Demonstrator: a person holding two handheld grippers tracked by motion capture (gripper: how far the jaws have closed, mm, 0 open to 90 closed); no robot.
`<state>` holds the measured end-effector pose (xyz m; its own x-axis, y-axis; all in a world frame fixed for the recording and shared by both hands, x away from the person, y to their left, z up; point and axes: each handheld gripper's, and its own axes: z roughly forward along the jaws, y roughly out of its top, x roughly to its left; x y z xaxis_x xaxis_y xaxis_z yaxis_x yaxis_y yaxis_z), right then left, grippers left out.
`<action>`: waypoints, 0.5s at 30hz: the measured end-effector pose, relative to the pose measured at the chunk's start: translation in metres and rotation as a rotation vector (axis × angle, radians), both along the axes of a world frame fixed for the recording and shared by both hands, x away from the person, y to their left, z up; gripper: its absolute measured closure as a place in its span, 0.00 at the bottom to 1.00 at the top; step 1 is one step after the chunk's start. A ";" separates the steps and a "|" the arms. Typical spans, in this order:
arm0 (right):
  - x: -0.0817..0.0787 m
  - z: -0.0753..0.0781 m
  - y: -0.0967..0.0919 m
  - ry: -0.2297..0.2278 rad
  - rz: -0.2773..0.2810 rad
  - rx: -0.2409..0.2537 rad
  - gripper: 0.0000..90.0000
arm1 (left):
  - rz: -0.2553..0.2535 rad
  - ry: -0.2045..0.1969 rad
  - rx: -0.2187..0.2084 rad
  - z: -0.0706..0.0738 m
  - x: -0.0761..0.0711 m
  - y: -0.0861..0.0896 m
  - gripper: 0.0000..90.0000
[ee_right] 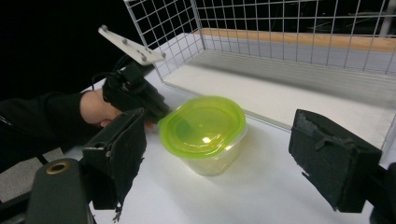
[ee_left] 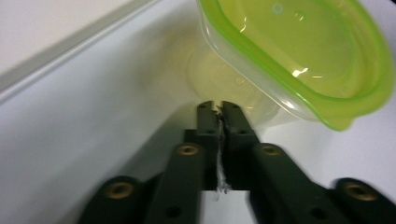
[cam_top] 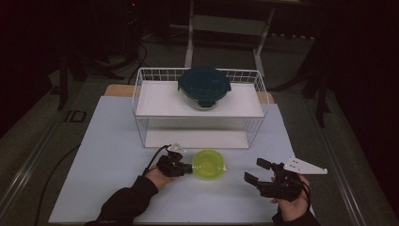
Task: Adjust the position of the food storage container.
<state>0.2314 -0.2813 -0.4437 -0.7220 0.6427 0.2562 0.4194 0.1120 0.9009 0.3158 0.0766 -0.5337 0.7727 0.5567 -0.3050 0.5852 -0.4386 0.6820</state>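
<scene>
Watching the green-lidded container [cam_top: 209, 164] first: it sits on the white table [cam_top: 108, 155] just in front of the wire rack [cam_top: 200, 106], lid on, clear tub below. My left gripper [cam_top: 187, 167] has its jaws pressed together with nothing between them, tips right against the tub's side under the lid rim (whether touching, I cannot tell). My right gripper [cam_top: 254, 172] hangs well apart to the right, jaws spread wide, empty. My guess is a grasp or a nudge comes next; I would part the left jaws before closing on the rim, keeping the tub flat. The dark-lidded glass bowl [cam_top: 204, 87] sits on the rack's upper shelf.
</scene>
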 end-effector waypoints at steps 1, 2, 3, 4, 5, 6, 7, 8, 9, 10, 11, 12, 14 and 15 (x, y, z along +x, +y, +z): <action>0.000 0.000 0.000 -0.001 -0.001 -0.001 0.20 | 0.031 -0.009 -0.014 0.004 -0.001 0.007 0.86; 0.000 0.000 0.000 -0.002 -0.001 0.000 0.20 | 0.031 -0.019 -0.004 0.006 -0.002 0.010 0.83; 0.000 0.001 0.000 -0.006 0.000 0.000 0.20 | 0.035 -0.027 0.000 0.009 -0.003 0.013 0.79; 0.000 0.001 -0.001 -0.008 0.000 0.001 0.20 | 0.040 -0.028 -0.003 0.011 -0.004 0.016 0.77; -0.001 0.002 -0.001 -0.010 0.002 0.002 0.20 | 0.043 -0.031 -0.007 0.013 -0.005 0.020 0.73; -0.001 0.002 -0.001 -0.014 -0.001 0.000 0.20 | 0.047 -0.034 -0.004 0.016 -0.006 0.023 0.68; -0.001 0.002 -0.002 -0.017 -0.002 0.000 0.20 | 0.058 -0.035 -0.014 0.019 -0.007 0.027 0.63; -0.001 0.003 -0.002 -0.016 -0.002 0.002 0.21 | 0.057 -0.034 -0.034 0.021 -0.008 0.031 0.57; 0.000 0.003 -0.002 -0.017 -0.006 -0.002 0.21 | 0.052 -0.039 -0.041 0.024 -0.009 0.036 0.50; 0.000 0.003 -0.002 -0.018 -0.006 -0.008 0.21 | 0.060 -0.047 -0.054 0.027 -0.010 0.039 0.45; 0.001 0.003 -0.002 -0.021 -0.003 -0.011 0.21 | 0.063 -0.040 -0.090 0.031 -0.011 0.043 0.40; 0.001 0.003 -0.002 -0.023 -0.006 -0.017 0.21 | 0.050 -0.030 -0.123 0.034 -0.011 0.047 0.34; 0.002 0.003 0.000 -0.021 -0.002 -0.024 0.21 | 0.053 -0.026 -0.181 0.040 -0.012 0.053 0.22; 0.002 0.003 0.000 -0.021 -0.002 -0.024 0.21 | 0.053 -0.026 -0.181 0.040 -0.012 0.053 0.17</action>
<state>0.2339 -0.2817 -0.4403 -0.7259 0.6499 0.2250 0.4003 0.1332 0.9067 0.3041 0.1297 -0.4937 0.7529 0.5344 -0.3841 0.5851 -0.2763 0.7625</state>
